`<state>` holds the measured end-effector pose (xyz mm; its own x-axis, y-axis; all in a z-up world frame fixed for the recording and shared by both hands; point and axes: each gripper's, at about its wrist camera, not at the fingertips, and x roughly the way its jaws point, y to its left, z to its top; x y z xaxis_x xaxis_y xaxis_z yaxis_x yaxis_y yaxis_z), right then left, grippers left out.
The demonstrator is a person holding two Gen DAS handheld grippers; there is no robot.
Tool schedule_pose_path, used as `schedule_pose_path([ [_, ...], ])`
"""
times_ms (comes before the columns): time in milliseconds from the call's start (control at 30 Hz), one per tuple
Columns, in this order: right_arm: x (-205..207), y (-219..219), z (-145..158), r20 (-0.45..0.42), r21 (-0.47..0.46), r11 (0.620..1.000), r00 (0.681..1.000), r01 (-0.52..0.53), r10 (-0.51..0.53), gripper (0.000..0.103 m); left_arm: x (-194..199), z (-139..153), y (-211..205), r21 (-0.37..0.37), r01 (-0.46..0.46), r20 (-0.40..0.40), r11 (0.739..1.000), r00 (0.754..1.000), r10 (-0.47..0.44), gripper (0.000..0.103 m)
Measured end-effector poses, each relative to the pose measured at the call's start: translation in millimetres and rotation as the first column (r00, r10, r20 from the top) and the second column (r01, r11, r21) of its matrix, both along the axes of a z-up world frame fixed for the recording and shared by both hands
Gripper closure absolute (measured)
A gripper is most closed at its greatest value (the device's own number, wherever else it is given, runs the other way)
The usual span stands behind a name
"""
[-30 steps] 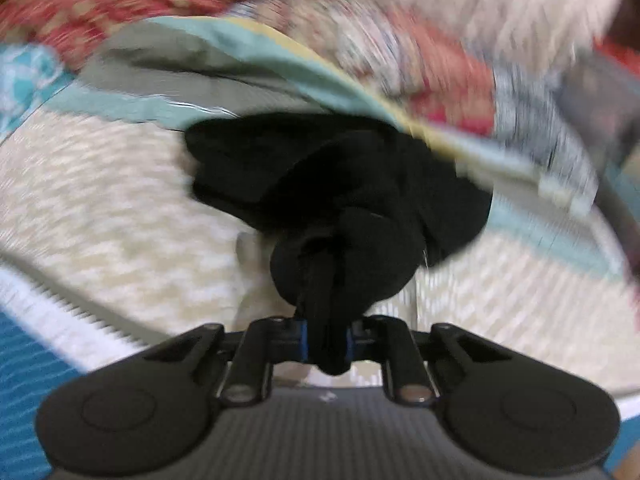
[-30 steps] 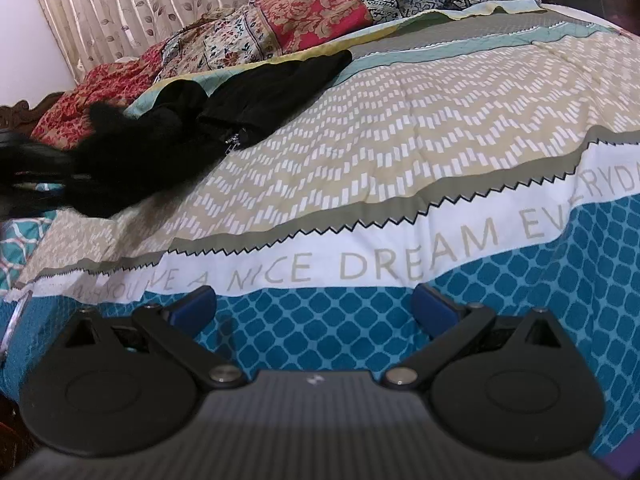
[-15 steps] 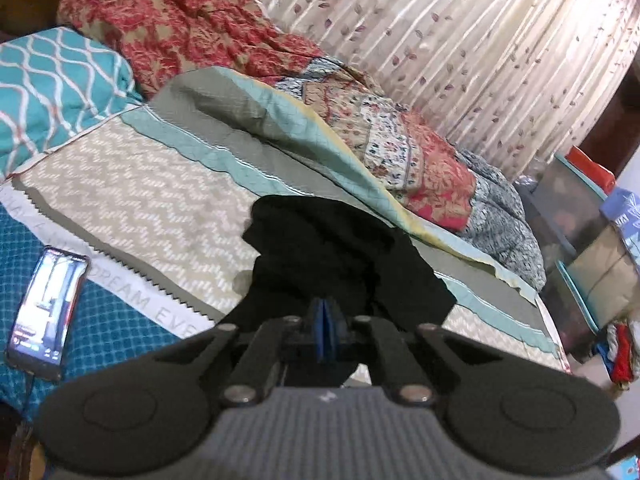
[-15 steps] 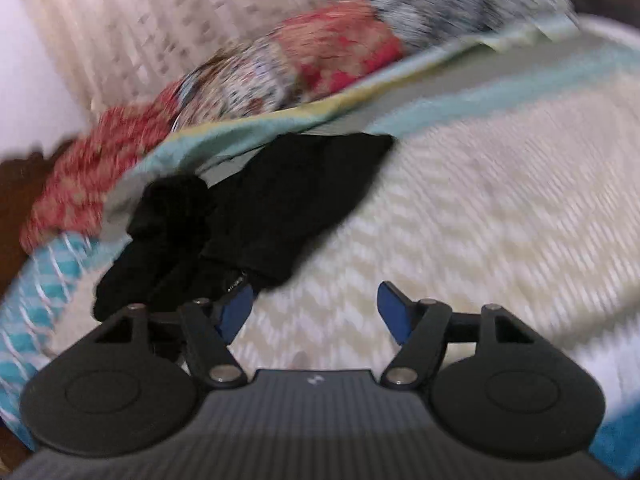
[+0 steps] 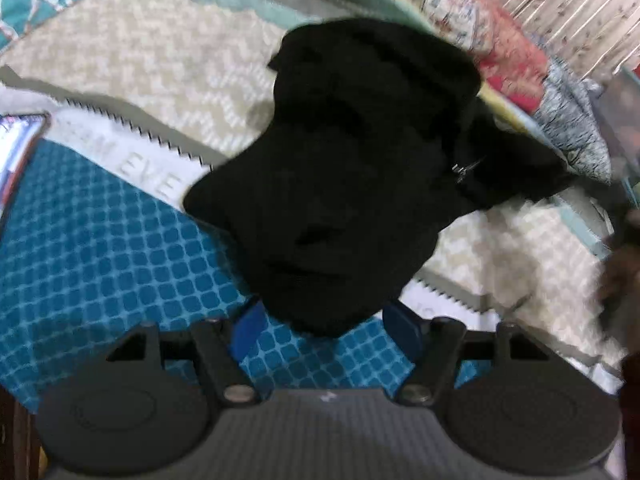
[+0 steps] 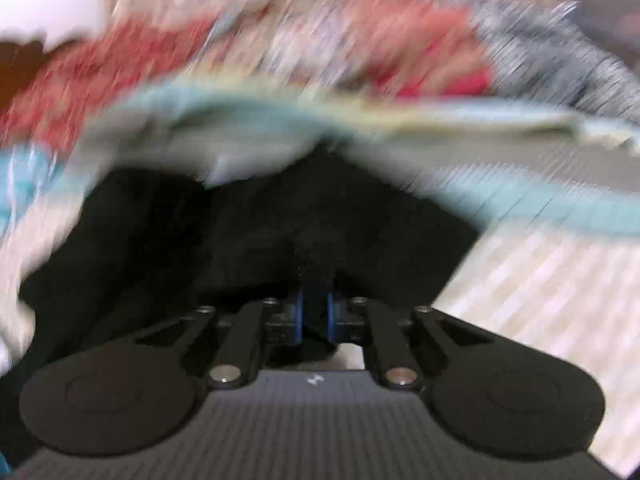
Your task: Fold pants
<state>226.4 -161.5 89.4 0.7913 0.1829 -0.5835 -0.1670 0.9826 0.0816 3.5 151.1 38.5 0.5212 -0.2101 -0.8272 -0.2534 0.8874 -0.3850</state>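
Two changes: my left gripper (image 5: 324, 326) just let go, jaws wide, black pants (image 5: 352, 168) heaped ahead; my right gripper (image 6: 314, 314) now clamps pants edge. Spreading next, prob.

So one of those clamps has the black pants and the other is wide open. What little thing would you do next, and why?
Probably bring the open left hand-held gripper forward onto the near edge of the black pants and close it there. The pants lie bunched on the bedspread, and the right hand-held gripper already pinches a fold of them. A second hold would likely let the cloth be pulled out flat before folding.
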Motion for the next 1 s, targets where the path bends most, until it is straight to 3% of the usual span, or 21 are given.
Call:
schedule_pose_path([
  [67,25.5,-38.2,38.9,0.077,-0.049,0.991,0.990,0.125,-0.122,0.091,5.5,-9.1,-3.7,0.002,-0.006,-0.016,1.000,1.000,0.006,0.034],
  [133,57.7,-77.7,64.2,0.116,-0.130,0.950,0.956,0.285,-0.271,0.087,10.4,-8.5,-5.2,0.001,-0.013,-0.006,1.000,1.000,0.013,0.031],
  [167,72.0,-94.6,67.8,0.105,-0.175,0.919,0.935,0.353,-0.339,0.066,11.7,-7.5,-5.1,-0.002,-0.018,0.002,1.000,1.000,0.018,0.030],
  [200,82.4,-110.3,68.5,0.081,-0.213,0.881,0.906,0.423,-0.415,0.033,13.2,-5.1,-5.6,-0.007,-0.027,0.001,1.000,1.000,0.027,0.030],
  [233,85.6,-129.6,69.0,0.066,-0.218,0.841,0.868,0.495,-0.493,0.027,14.0,-4.1,-5.1,-0.018,-0.035,0.000,0.999,0.999,0.035,0.030],
  [267,77.4,-142.6,69.3,0.070,-0.159,0.840,0.854,0.519,-0.515,0.030,14.0,-4.3,-3.7,-0.030,-0.041,0.001,0.999,0.999,0.041,0.030],
  [333,54.0,-155.1,64.5,0.078,-0.003,0.869,0.866,0.496,-0.494,0.031,15.1,-6.0,-0.8,-0.043,-0.042,-0.001,0.998,0.999,0.042,0.031],
  [400,27.9,-139.5,49.2,0.072,0.078,0.921,0.919,0.381,-0.387,0.031,16.9,-8.9,0.9,-0.052,-0.048,-0.003,0.997,0.999,0.048,0.033],
  [433,20.3,-121.1,41.4,0.065,0.088,0.956,0.956,0.280,-0.286,0.031,18.1,-10.0,1.2,-0.054,-0.051,-0.001,0.997,0.999,0.051,0.033],
  [467,11.1,-102.2,31.9,0.053,0.083,0.982,0.983,0.172,-0.177,0.031,18.3,-9.7,0.7,-0.053,-0.055,0.003,0.997,0.998,0.055,0.035],
  [533,-8.4,-59.0,13.8,0.036,0.032,0.999,0.999,-0.030,0.029,0.031,19.3,-7.6,-2.8,-0.032,-0.066,0.005,0.997,0.998,0.066,0.052],
  [567,-19.4,-30.8,2.5,0.022,-0.019,0.989,0.989,-0.145,0.145,0.030,20.8,-7.7,-2.9,-0.023,-0.070,-0.001,0.997,0.998,0.070,0.056],
  [633,-32.8,14.7,-22.3,-0.015,-0.107,0.952,0.958,-0.287,0.287,0.028,23.3,-10.0,1.2,-0.055,-0.068,-0.009,0.996,0.998,0.067,0.080],
  [667,-34.5,37.3,-26.8,-0.034,-0.136,0.935,0.944,-0.329,0.328,0.028,23.4,-11.6,3.8,-0.079,-0.075,-0.018,0.994,0.997,0.074,0.080],
  [767,-29.5,70.2,-47.3,-0.076,-0.222,0.896,0.923,-0.384,0.376,0.029,23.0,-13.2,6.7,-0.094,-0.084,-0.020,0.992,0.996,0.082,0.083],
  [833,-13.7,72.1,-54.1,-0.118,-0.256,0.890,0.926,-0.378,0.359,0.056,22.4,-13.4,6.9,-0.097,-0.083,-0.020,0.992,0.996,0.082,0.083],
  [867,0.5,59.3,-51.3,-0.151,-0.211,0.908,0.930,-0.363,0.336,0.078,22.6,-13.6,7.0,-0.096,-0.079,-0.018,0.992,0.997,0.078,0.083],
  [933,16.9,37.7,-33.3,-0.137,-0.131,0.937,0.942,-0.325,0.308,0.079,22.6,-13.9,6.4,-0.086,-0.066,-0.011,0.994,0.998,0.065,0.083],
  [1000,29.4,19.8,-1.5,-0.060,-0.134,0.953,0.962,-0.272,0.266,0.080,23.3,-15.4,4.9,-0.073,-0.055,-0.006,0.996,0.998,0.054,0.083],
])
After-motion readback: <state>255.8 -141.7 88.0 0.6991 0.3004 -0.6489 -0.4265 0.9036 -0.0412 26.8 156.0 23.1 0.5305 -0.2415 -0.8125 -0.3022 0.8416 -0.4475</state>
